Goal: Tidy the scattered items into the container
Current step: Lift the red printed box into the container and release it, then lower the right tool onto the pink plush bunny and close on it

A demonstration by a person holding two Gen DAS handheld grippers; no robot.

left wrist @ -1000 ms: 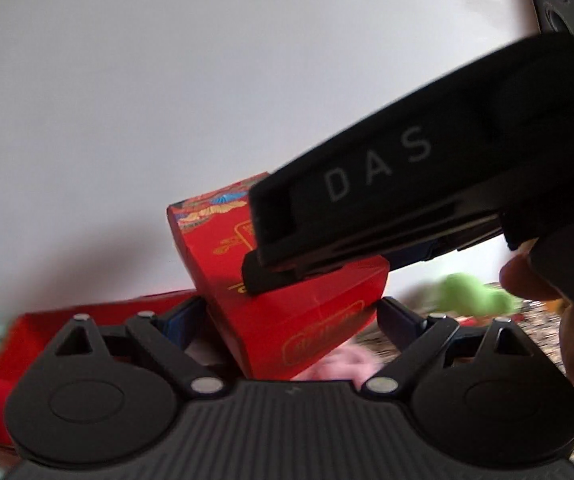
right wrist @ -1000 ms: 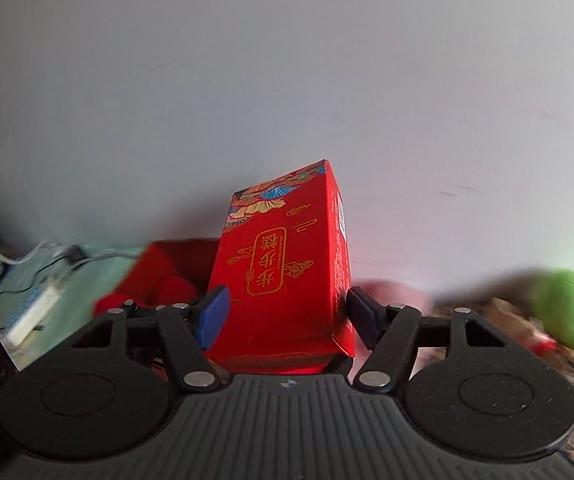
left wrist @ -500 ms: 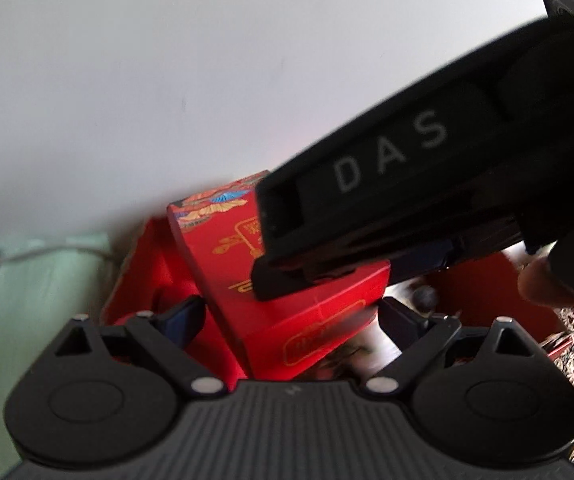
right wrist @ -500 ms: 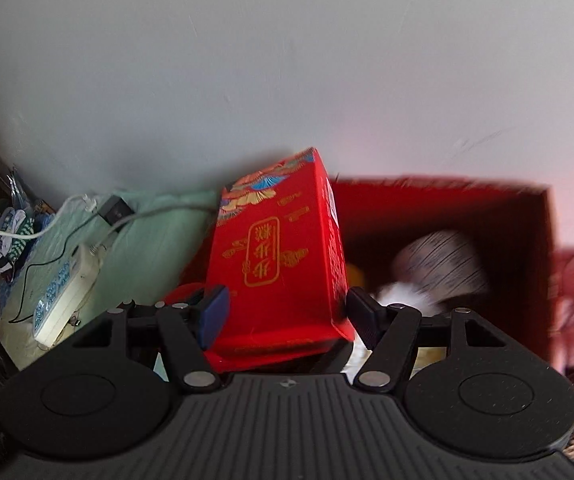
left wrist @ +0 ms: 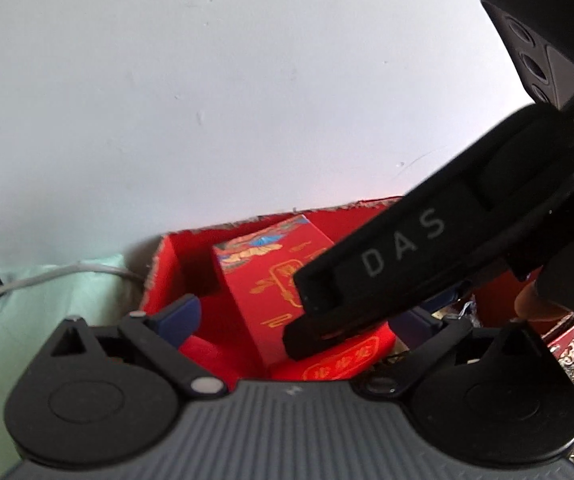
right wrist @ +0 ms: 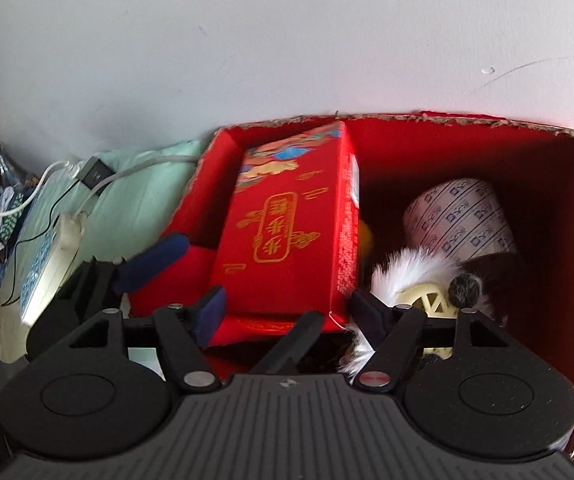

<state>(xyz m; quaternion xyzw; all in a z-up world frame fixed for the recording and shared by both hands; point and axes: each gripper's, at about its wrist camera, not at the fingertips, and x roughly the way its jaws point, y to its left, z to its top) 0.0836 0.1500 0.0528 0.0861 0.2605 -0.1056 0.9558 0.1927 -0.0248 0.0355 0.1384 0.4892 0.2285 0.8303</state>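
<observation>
A red gift carton with gold lettering (right wrist: pixel 287 232) lies tilted inside the open red box (right wrist: pixel 559 184), at its left end. My right gripper (right wrist: pixel 287 304) has its jaws on either side of the carton's near end, and they look slightly apart from it. My left gripper (left wrist: pixel 299 320) is open, its fingers wide on both sides of the same carton (left wrist: pixel 263 276). The right gripper's black body (left wrist: pixel 427 240) crosses the left wrist view and hides part of the carton.
Inside the red box lie a patterned white roll (right wrist: pixel 459 216), a white fluffy toy (right wrist: pixel 403 268) and a cream lattice ball (right wrist: pixel 427 300). A power strip with cables (right wrist: pixel 51 256) lies on mint cloth (right wrist: pixel 127 204) to the left. A white wall stands behind.
Both grippers have come down and forward with the carton, from above the box rim to inside the red box. The carton has tilted back and the right jaws have eased open.
</observation>
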